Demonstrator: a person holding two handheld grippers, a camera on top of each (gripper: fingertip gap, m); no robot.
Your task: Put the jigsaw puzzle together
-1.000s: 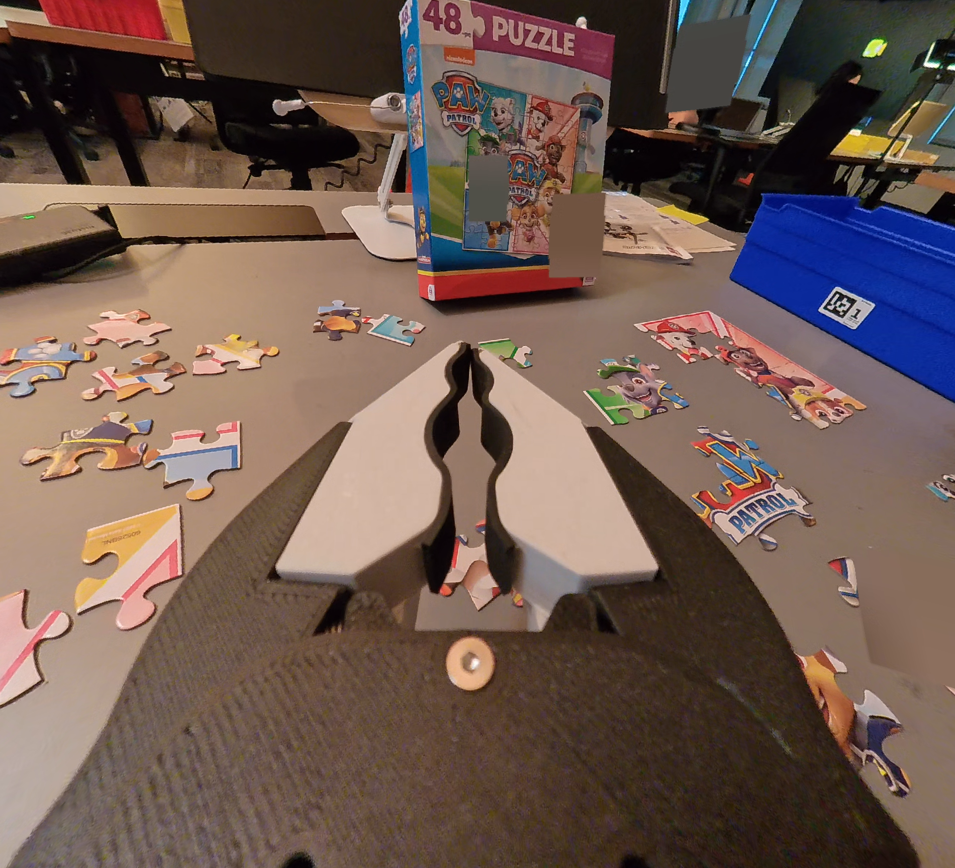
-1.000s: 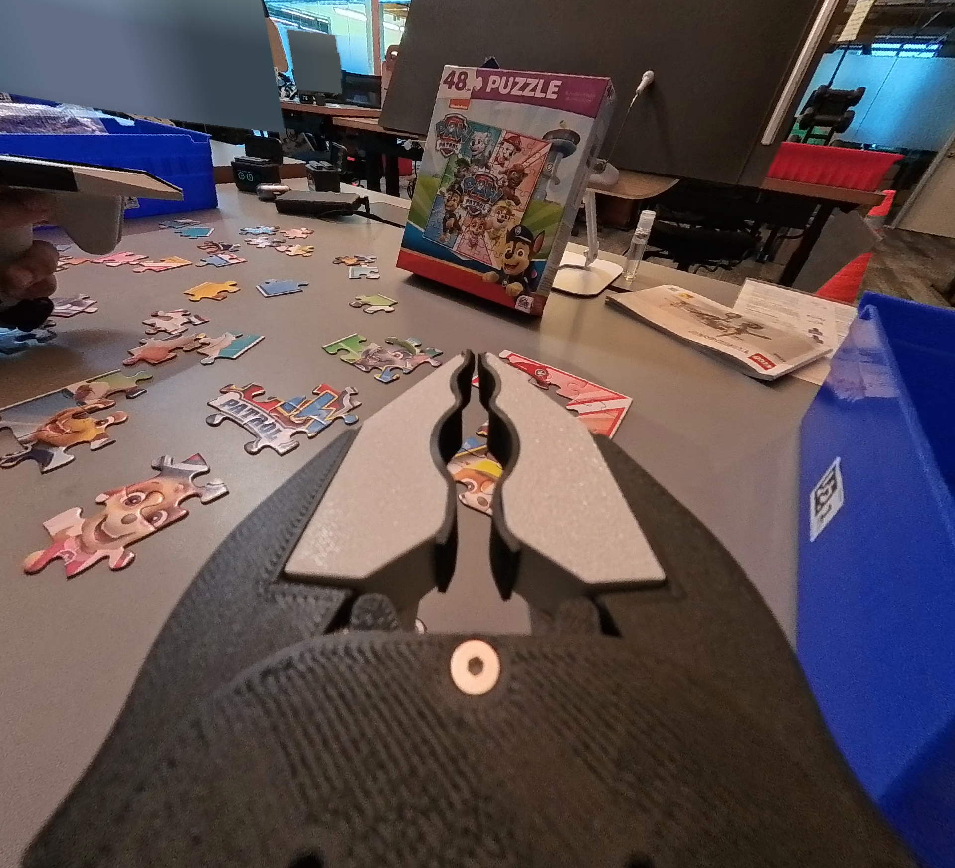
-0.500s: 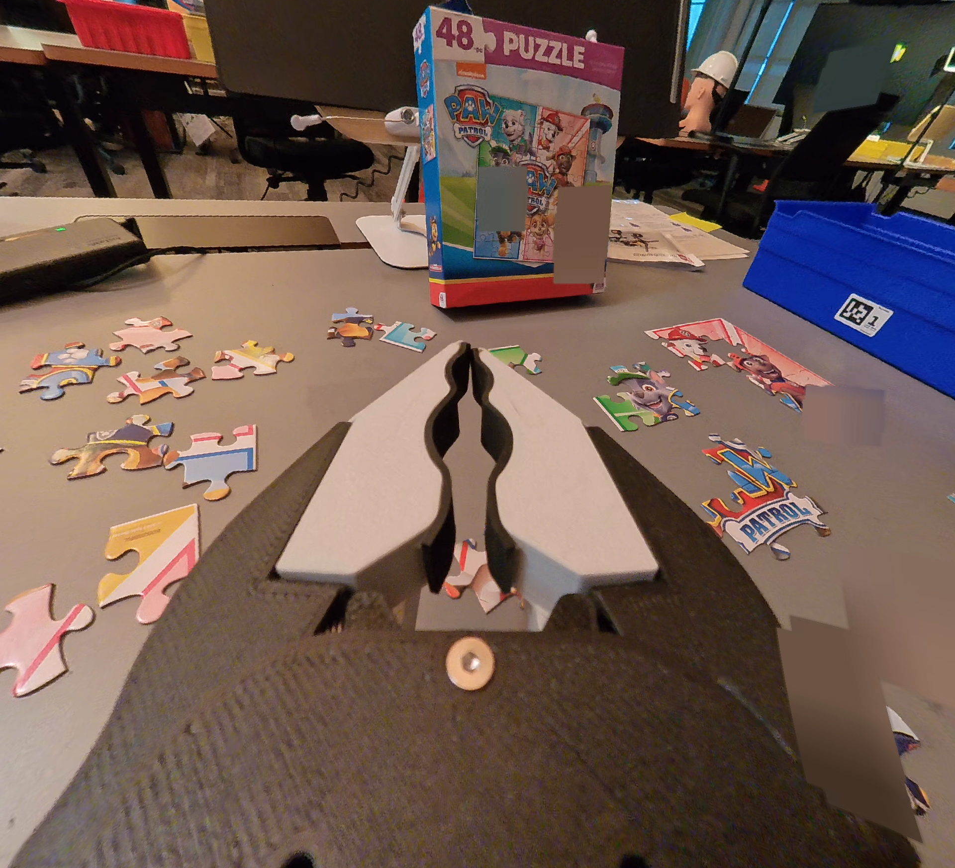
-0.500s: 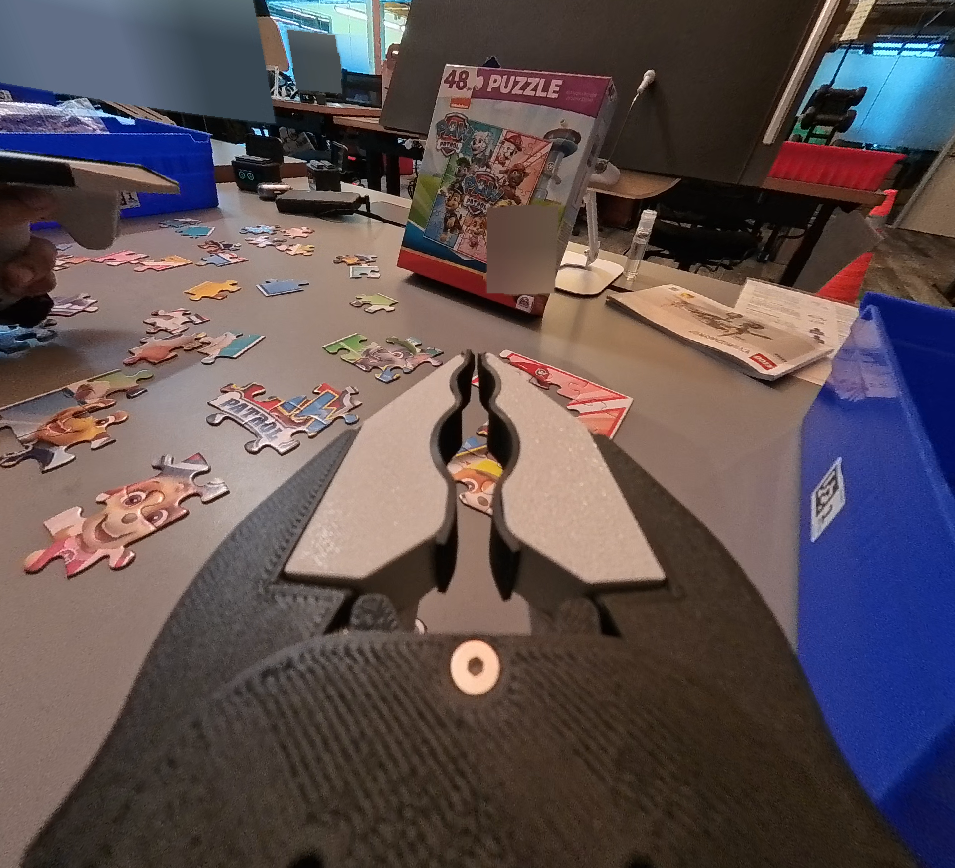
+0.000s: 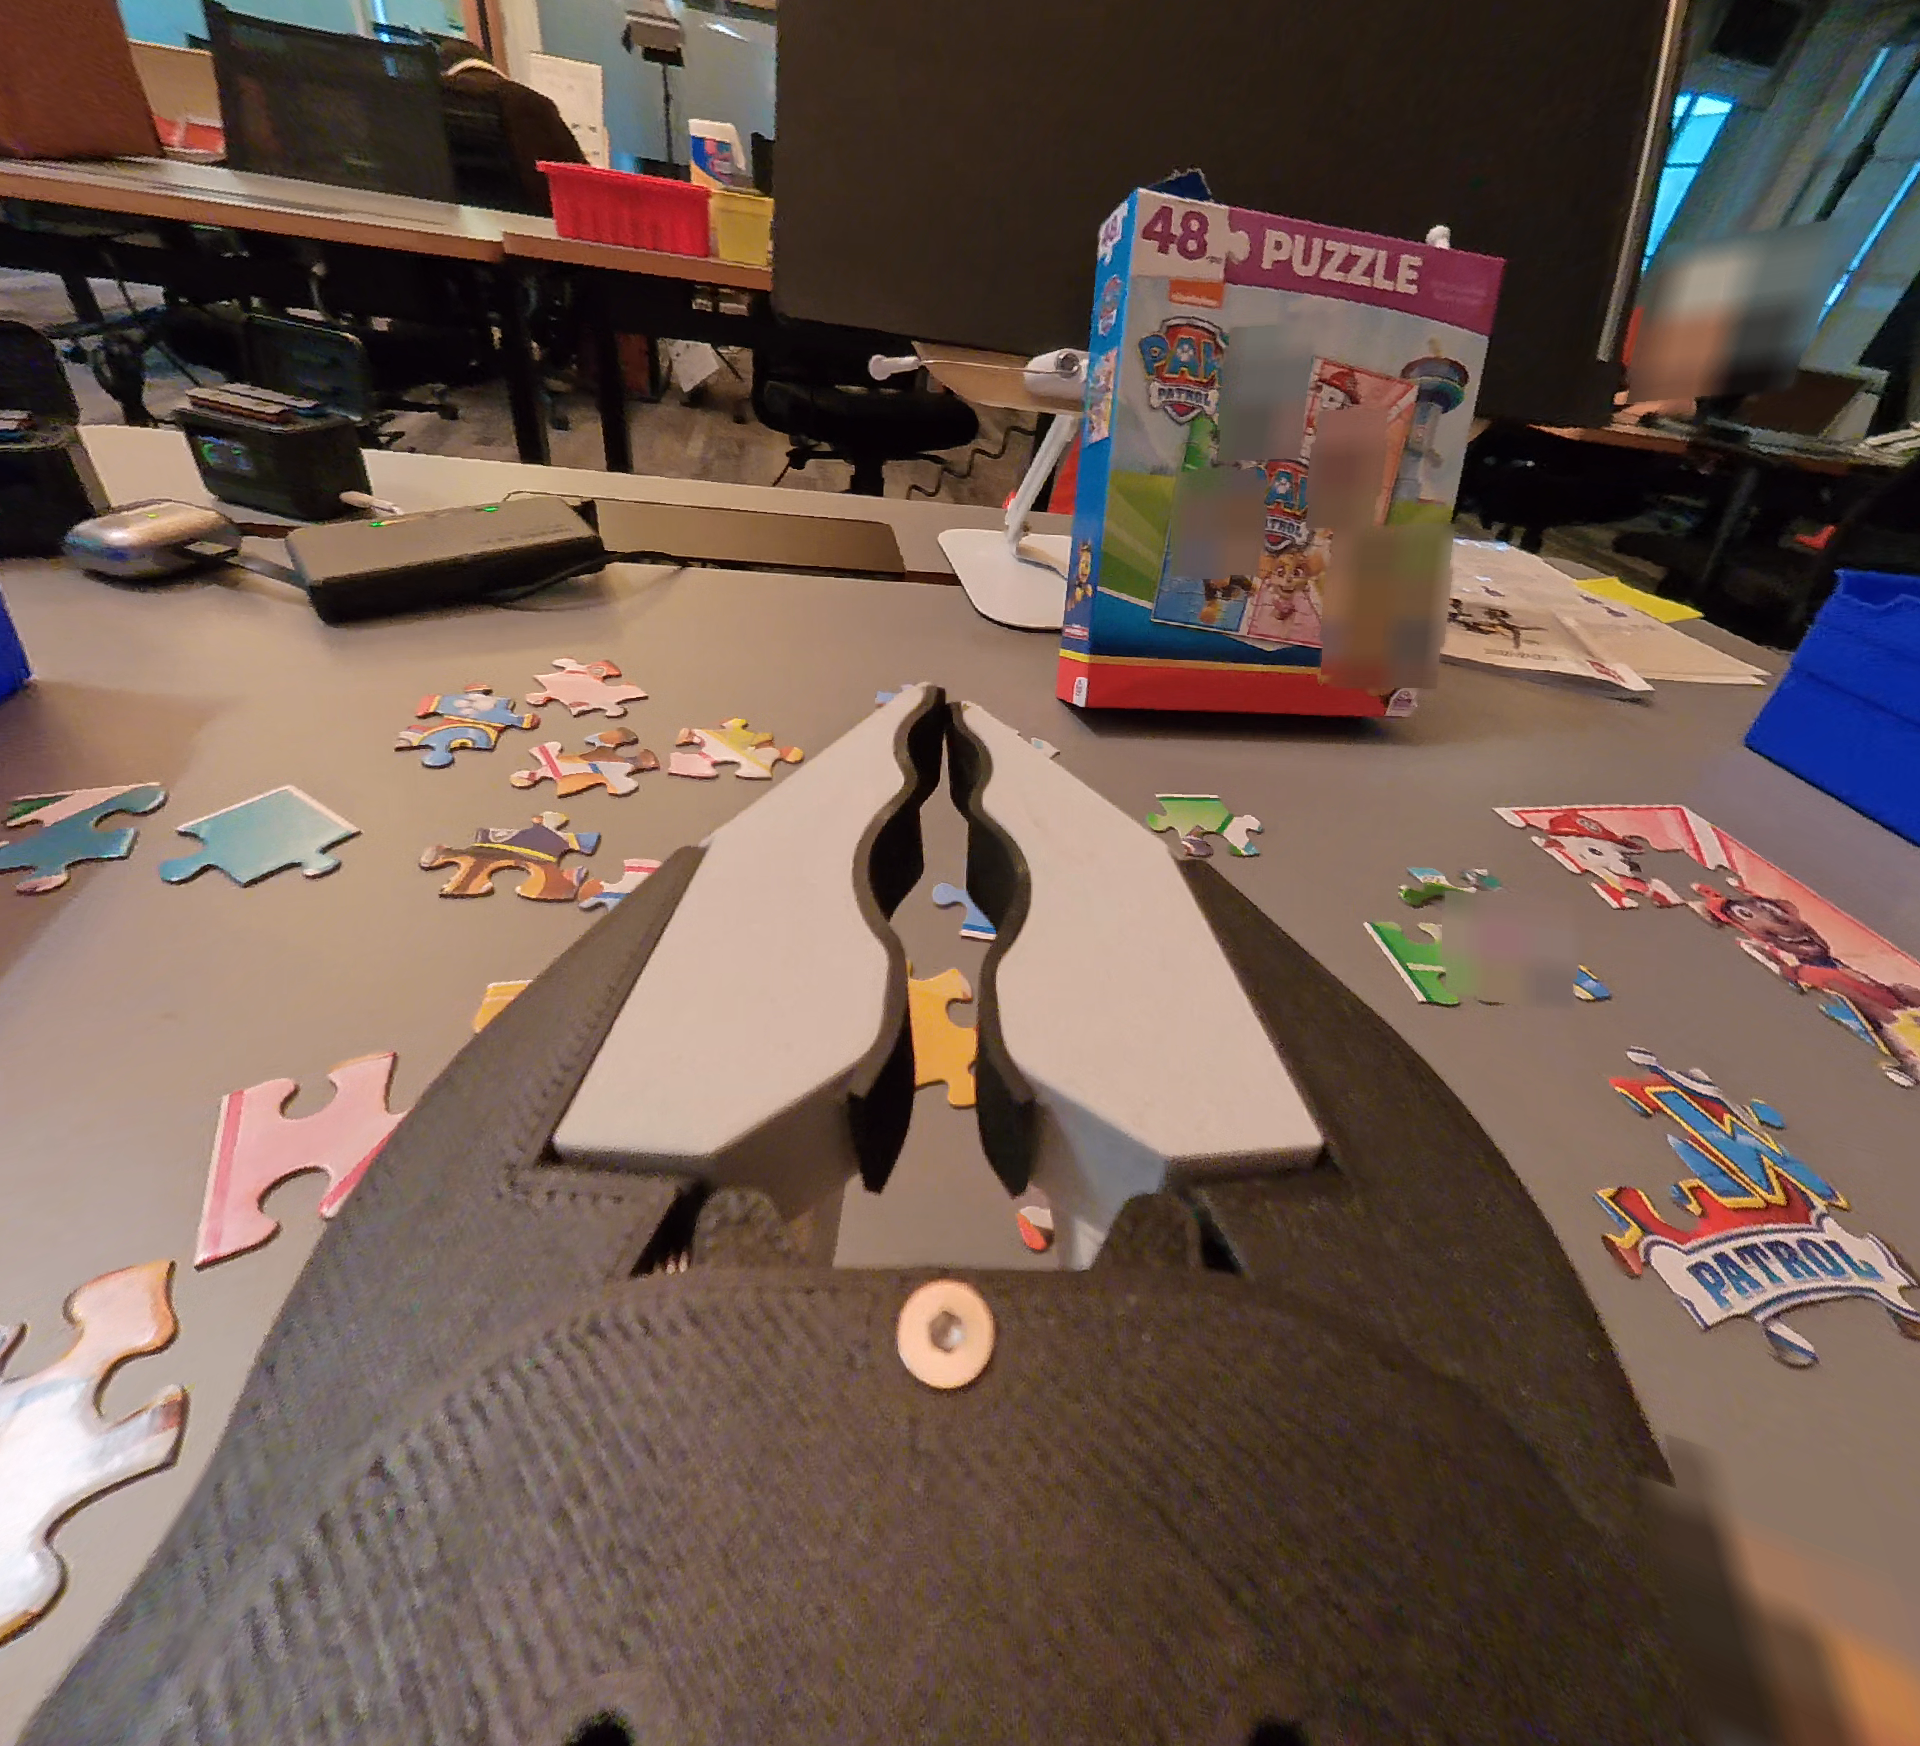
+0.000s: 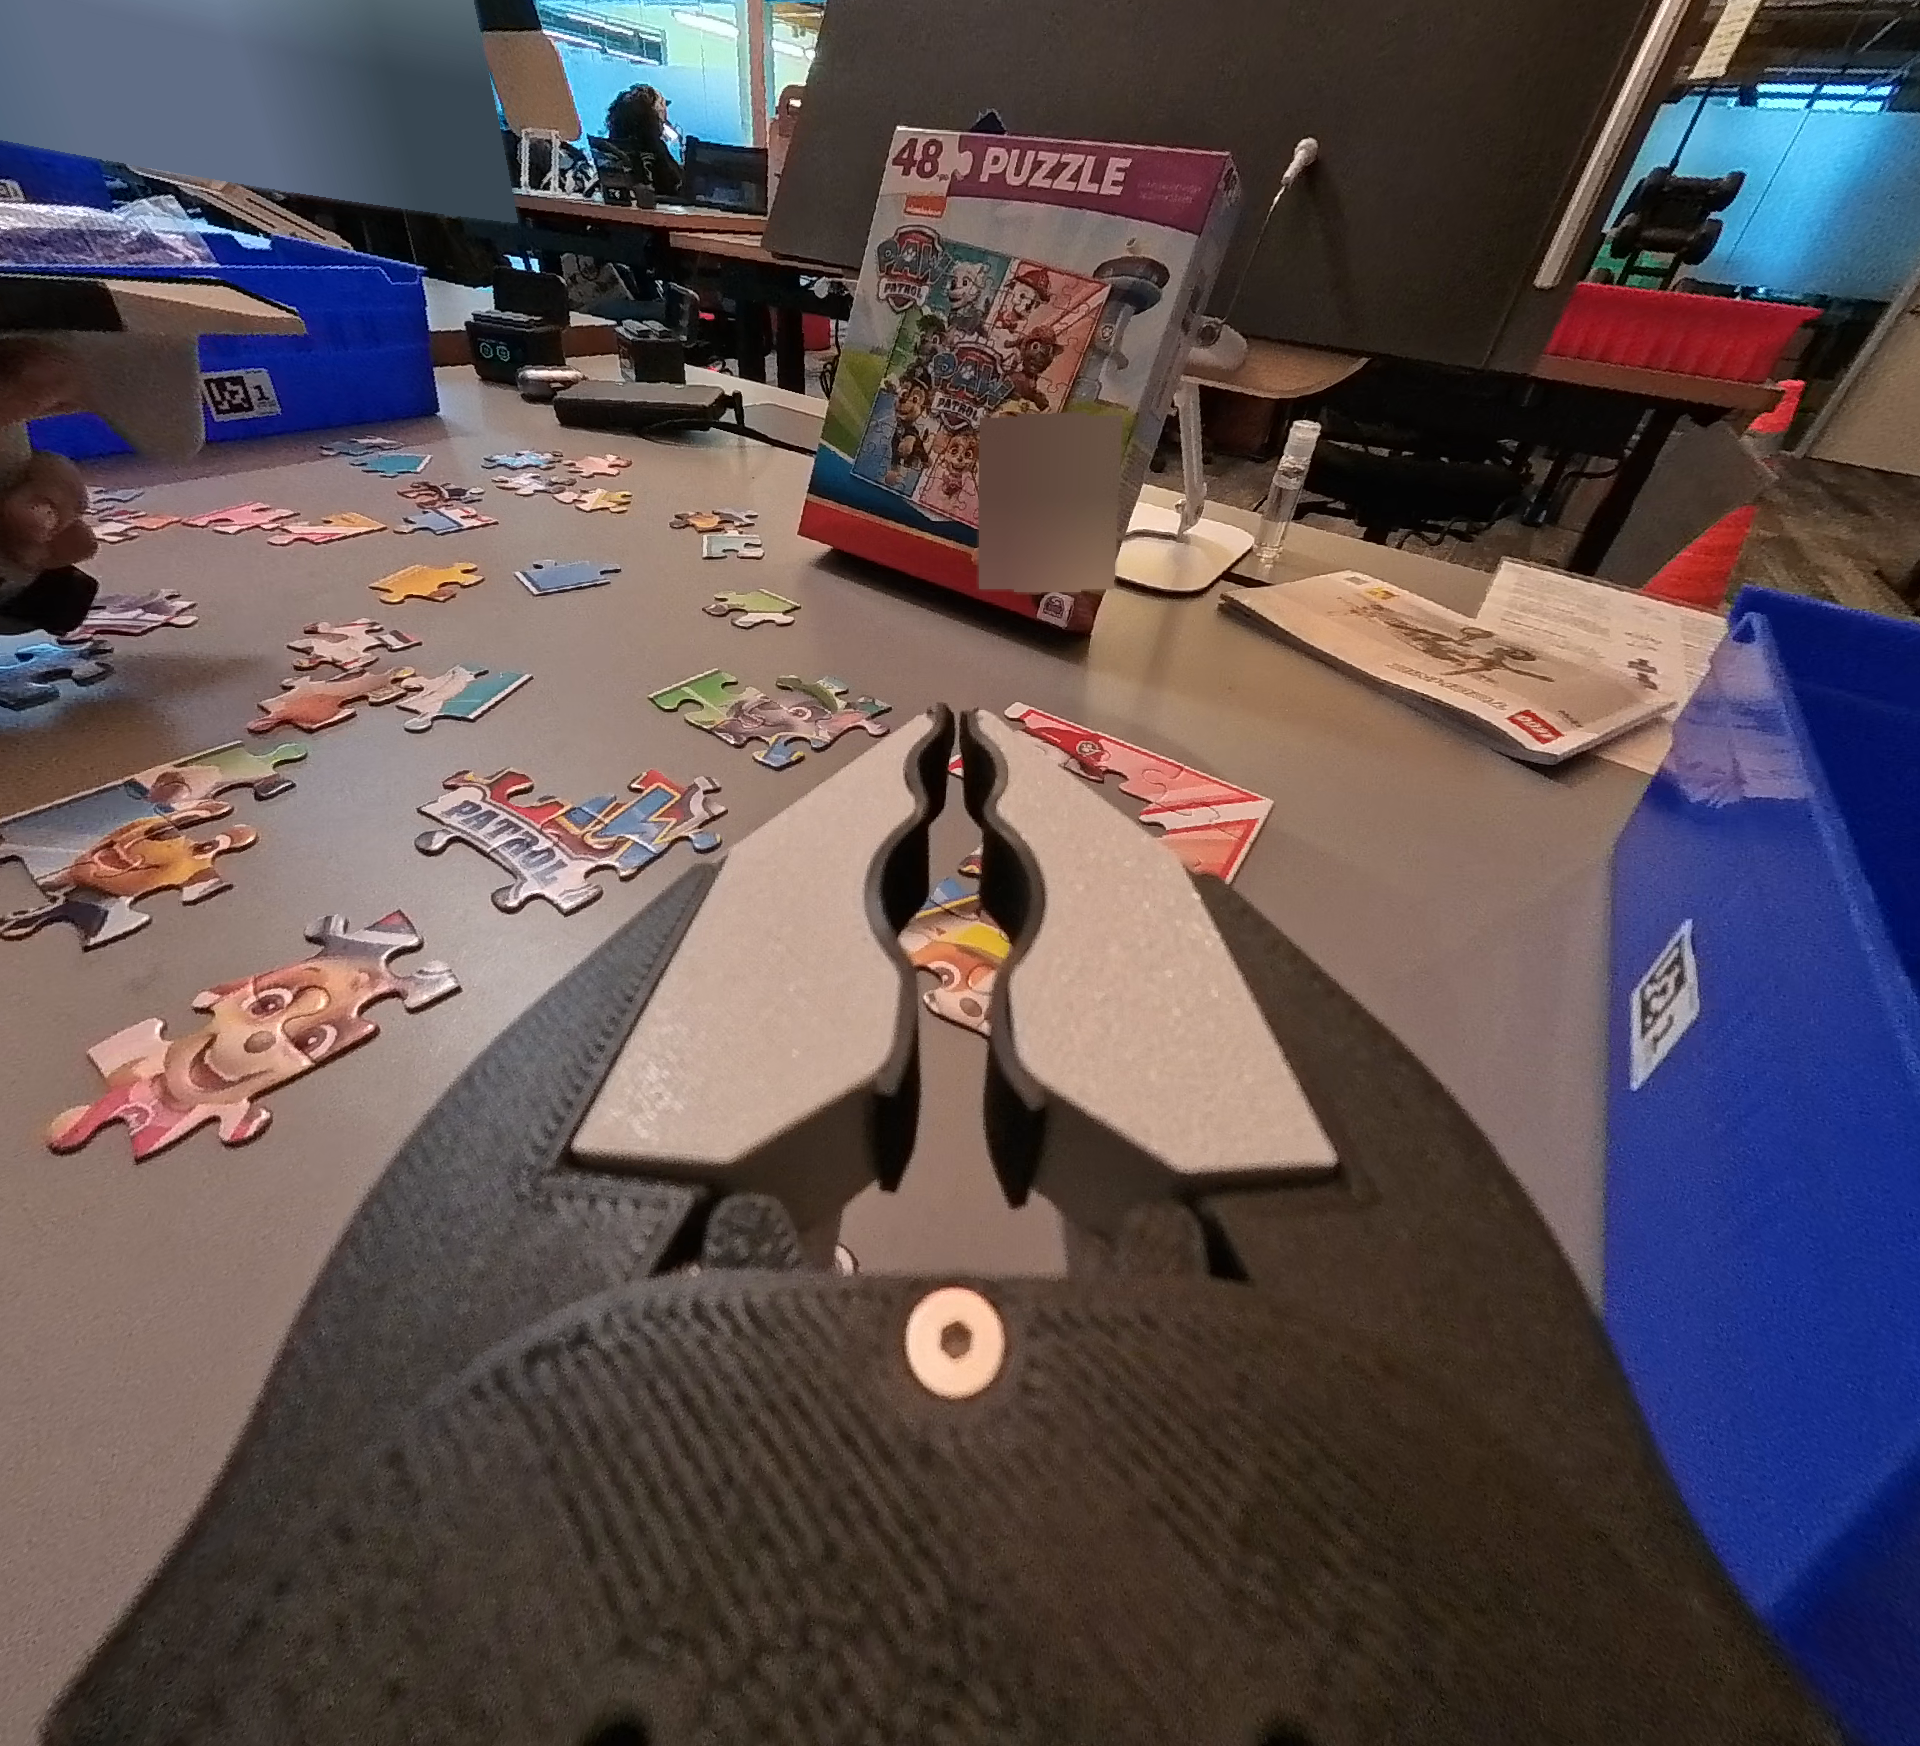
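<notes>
Hovering low over the tabletop [image 5: 727,616], the left claw [image 5: 943,709] has its two tips together with nothing between them. What has changed is its place. The puzzle box [image 5: 1278,449], dead ahead of it a second ago, now stands off to its right. A black charger [image 5: 436,553] has come into view at the far left. A red-and-white piece lay under the slot between the fingers then. A yellow piece [image 5: 940,1031] and a small blue piece [image 5: 961,907] lie there now, flat on the tabletop and not touched. So this claw has swung leftward, over the loose pieces scattered on that side, among them a pink piece [image 5: 291,1146] just beside its body.

The right claw [image 6: 956,725] has not moved: its view matches the earlier ones. Its tips are together too, with nothing held. It hangs over a joined patch [image 6: 956,948] showing a pup, with a red strip [image 6: 1143,782] of joined pieces just past its tips and a blue bin [image 6: 1766,969] close on its right. The box stands upright farther back, well apart from both claws.
</notes>
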